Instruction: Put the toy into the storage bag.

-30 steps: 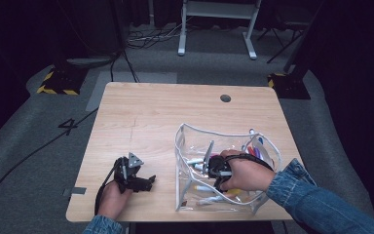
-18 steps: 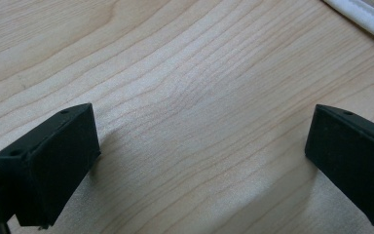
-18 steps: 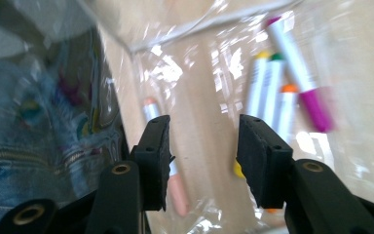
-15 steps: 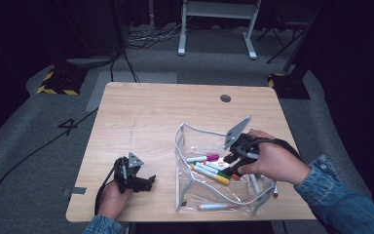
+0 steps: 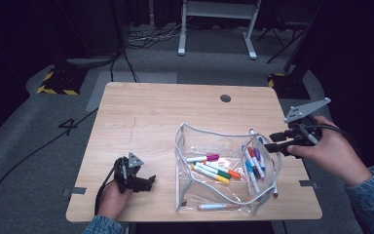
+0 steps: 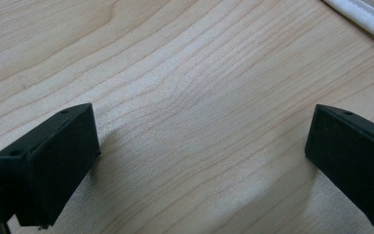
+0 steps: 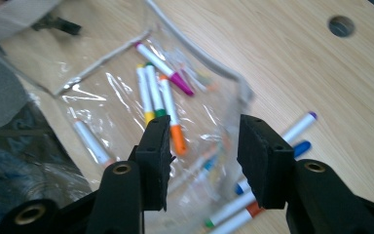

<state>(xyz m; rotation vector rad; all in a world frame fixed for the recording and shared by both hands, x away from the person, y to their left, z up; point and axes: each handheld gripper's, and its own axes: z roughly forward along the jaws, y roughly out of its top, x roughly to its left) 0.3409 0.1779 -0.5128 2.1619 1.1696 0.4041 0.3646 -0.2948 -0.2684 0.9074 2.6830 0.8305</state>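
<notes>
A clear plastic pouch (image 5: 224,187) with a white zip edge lies open on the wooden table (image 5: 151,122). Several coloured markers (image 5: 214,168) lie in it, and more markers (image 5: 253,158) sit at its right side. My right gripper (image 5: 269,142) hovers above the pouch's right edge. Its jaws have just been opening and stand open with nothing between them. In the right gripper view that gripper (image 7: 202,146) looks down on the pouch (image 7: 126,97), an orange-capped marker (image 7: 171,119) and a pink-capped marker (image 7: 163,63). My left gripper (image 5: 146,183) rests open on the bare wood, left of the pouch.
A round cable hole (image 5: 225,98) sits near the table's far edge. The left gripper (image 6: 199,156) sees bare wood and a strip of the pouch's zip edge (image 6: 360,17). Two markers (image 7: 297,129) lie on bare wood beyond the pouch. A white stand (image 5: 214,29) and cables sit on the floor behind.
My right hand has lifted out of the pouch and moved right and up, uncovering the markers inside. Its jaws have spread wider. The left hand has not moved.
</notes>
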